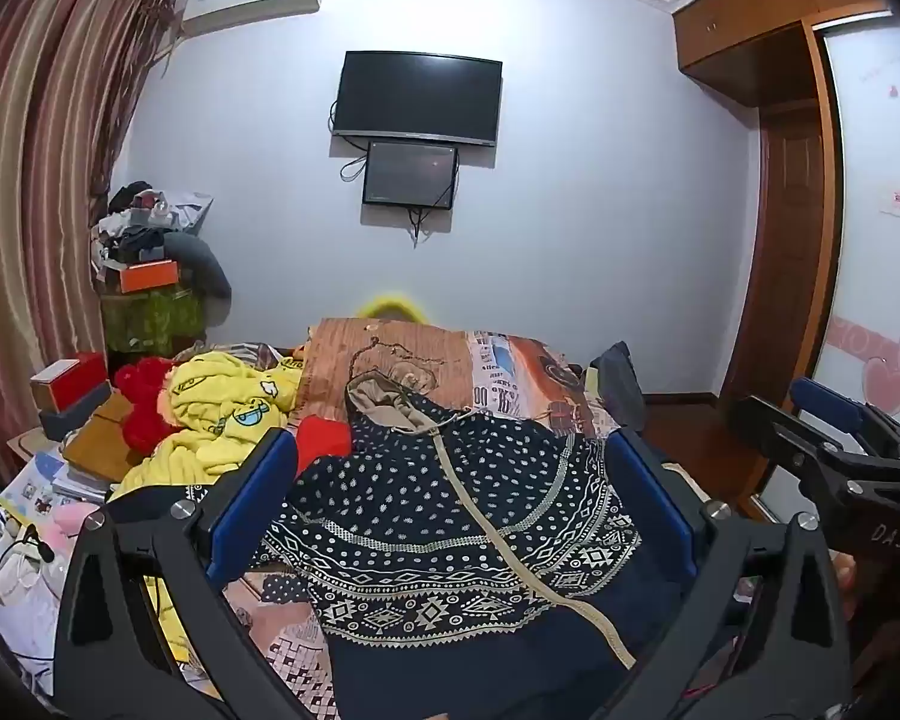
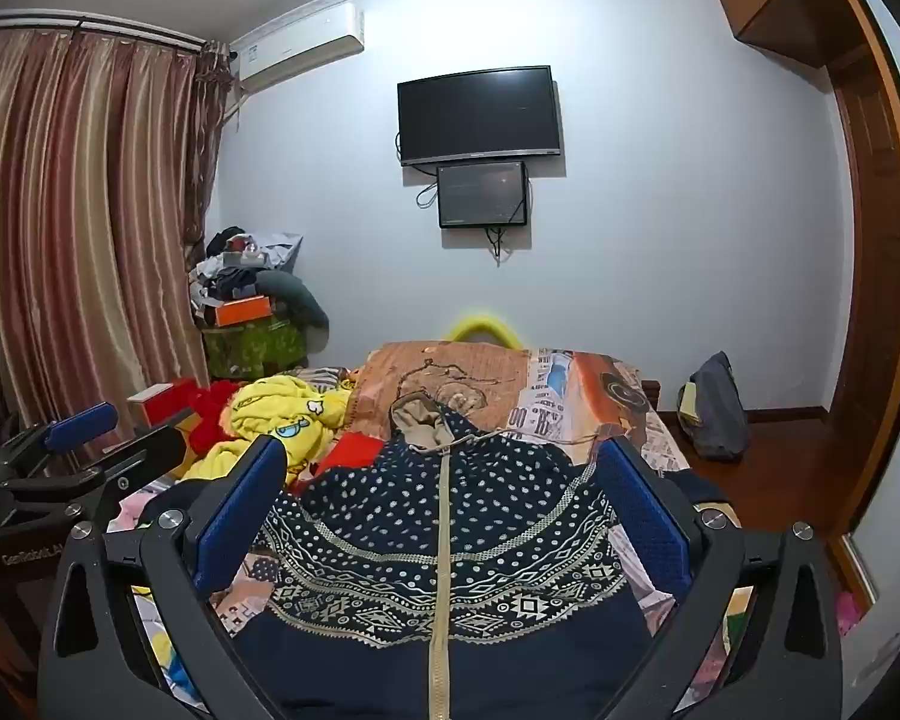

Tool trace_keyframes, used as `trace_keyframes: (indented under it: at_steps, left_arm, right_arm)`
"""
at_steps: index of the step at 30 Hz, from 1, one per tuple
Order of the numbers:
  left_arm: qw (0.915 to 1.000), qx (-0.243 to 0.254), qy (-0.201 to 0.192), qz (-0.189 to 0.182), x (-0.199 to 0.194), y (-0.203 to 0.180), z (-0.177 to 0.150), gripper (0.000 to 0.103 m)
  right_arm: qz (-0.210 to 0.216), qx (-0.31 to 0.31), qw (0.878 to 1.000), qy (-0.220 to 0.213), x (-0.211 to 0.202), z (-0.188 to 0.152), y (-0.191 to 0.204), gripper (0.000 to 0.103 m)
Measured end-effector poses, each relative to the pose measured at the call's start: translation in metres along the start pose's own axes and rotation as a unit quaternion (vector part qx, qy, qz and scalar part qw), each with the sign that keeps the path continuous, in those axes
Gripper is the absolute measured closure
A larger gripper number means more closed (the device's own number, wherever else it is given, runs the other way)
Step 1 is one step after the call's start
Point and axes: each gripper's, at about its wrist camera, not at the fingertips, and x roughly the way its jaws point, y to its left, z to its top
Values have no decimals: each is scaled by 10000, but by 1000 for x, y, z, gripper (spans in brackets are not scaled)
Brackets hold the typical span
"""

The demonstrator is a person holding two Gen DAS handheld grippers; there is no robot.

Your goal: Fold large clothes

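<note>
A navy zip-up hooded garment (image 1: 450, 516) with white dots, geometric bands and a beige zipper lies spread on the bed, hood (image 1: 384, 402) toward the far end. My left gripper (image 1: 450, 444) hovers over its near part with both blue pads wide apart and nothing gripped. In the right wrist view the same garment (image 2: 444, 540) lies centred, its zipper running straight toward me. My right gripper (image 2: 441, 447) is open above it, holding nothing. Each gripper shows in the other's view: the right gripper (image 1: 792, 414) at the right edge, the left gripper (image 2: 120, 435) at the left edge.
A crumpled yellow garment (image 1: 222, 414) and a red cloth (image 1: 144, 402) lie left of the navy one on the patterned bedspread (image 1: 510, 372). Boxes and books (image 1: 72, 420) crowd the left side. A dark bag (image 2: 714, 408) sits on the floor at the right, near the wardrobe (image 2: 870, 240).
</note>
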Motion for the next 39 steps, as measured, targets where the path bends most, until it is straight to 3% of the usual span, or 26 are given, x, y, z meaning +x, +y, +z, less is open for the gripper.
trace_keyframes:
  at_steps: [12,39]
  left_arm:
    - [10000,-41,72,-3,2,2,-13,0]
    - [9998,15,136,130,8,6,-6,0]
  right_arm:
    - [-8,61,10000,45,2,-2,-3,0]
    - [-17,92,9999,63,8,-4,-4,0]
